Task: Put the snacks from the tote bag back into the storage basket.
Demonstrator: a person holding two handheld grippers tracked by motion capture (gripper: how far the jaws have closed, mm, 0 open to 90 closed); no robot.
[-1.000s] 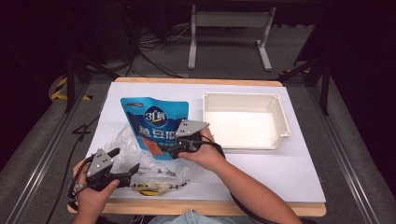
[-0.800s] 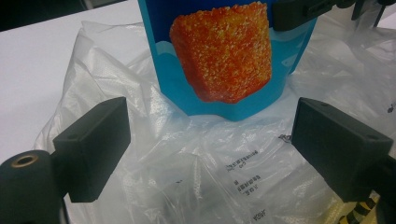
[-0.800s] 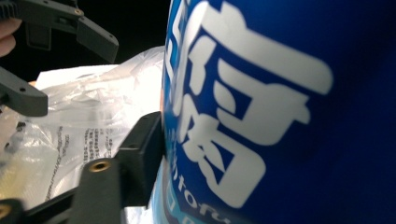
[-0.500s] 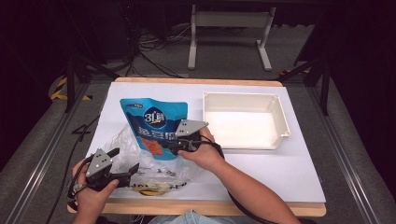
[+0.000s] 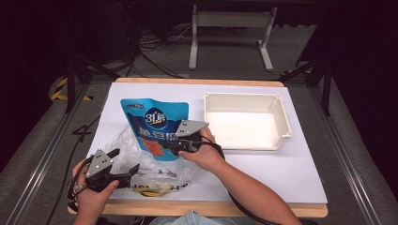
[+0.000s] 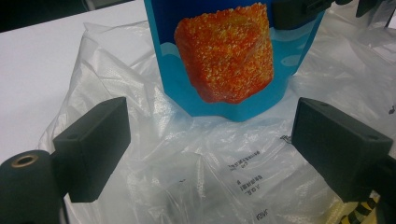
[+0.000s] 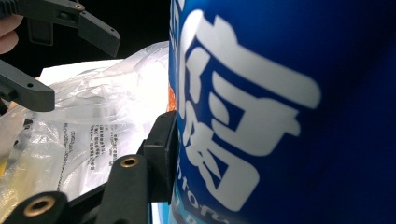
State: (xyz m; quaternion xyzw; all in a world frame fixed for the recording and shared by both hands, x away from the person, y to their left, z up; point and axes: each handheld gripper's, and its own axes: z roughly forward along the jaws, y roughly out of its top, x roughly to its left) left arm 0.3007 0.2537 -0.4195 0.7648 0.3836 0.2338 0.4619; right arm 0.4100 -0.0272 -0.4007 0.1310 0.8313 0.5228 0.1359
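Note:
A blue snack pouch (image 5: 155, 123) with white lettering and an orange window (image 6: 224, 51) stands tilted over a crumpled clear plastic bag (image 5: 141, 161). My right gripper (image 5: 172, 143) is shut on the pouch's lower right edge; in the right gripper view one jaw presses the blue film (image 7: 289, 107) and the other is hidden behind it. My left gripper (image 5: 124, 161) is open near the table's front left. Its jaws spread wide just above the clear bag (image 6: 196, 172), short of the pouch's bottom edge and holding nothing.
A white rectangular tray (image 5: 281, 123) sits at the right of the white tabletop (image 5: 291, 173). Something yellow and black (image 5: 151, 190) lies under the clear bag near the front wooden edge. Cables trail off the table's left side.

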